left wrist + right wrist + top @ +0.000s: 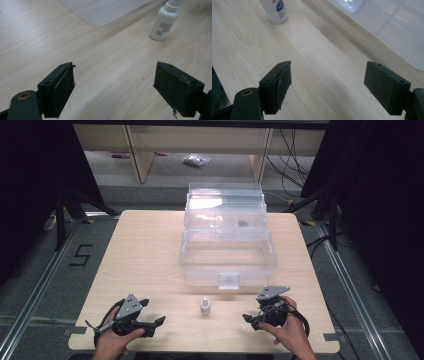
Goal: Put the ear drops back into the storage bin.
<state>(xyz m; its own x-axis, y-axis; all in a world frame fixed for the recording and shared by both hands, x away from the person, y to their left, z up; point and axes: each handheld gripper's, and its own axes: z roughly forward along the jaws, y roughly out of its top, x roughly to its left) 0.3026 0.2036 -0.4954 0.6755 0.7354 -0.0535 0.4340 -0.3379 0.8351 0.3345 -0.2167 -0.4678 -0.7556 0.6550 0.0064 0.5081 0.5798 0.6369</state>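
A small white bottle (205, 306) stands upright on the wooden table (145, 250), between the two hands and just in front of a clear plastic box (227, 255). My left gripper (159, 321) rests near the front left edge, jaws open and pointing right toward the bottle (163, 23), with bare wood between them. My right gripper (246, 318) is held at the front right, jaws open and pointing left. In the right gripper view the bottle (275, 11) sits ahead at the upper left, apart from the jaws, and the box wall (392, 27) runs along the right.
The clear box has its lid (225, 200) standing open at the back and a small latch (229, 280) on its front wall. A small dark item (242, 224) lies in its upper tray. The table's front edge is close below both hands.
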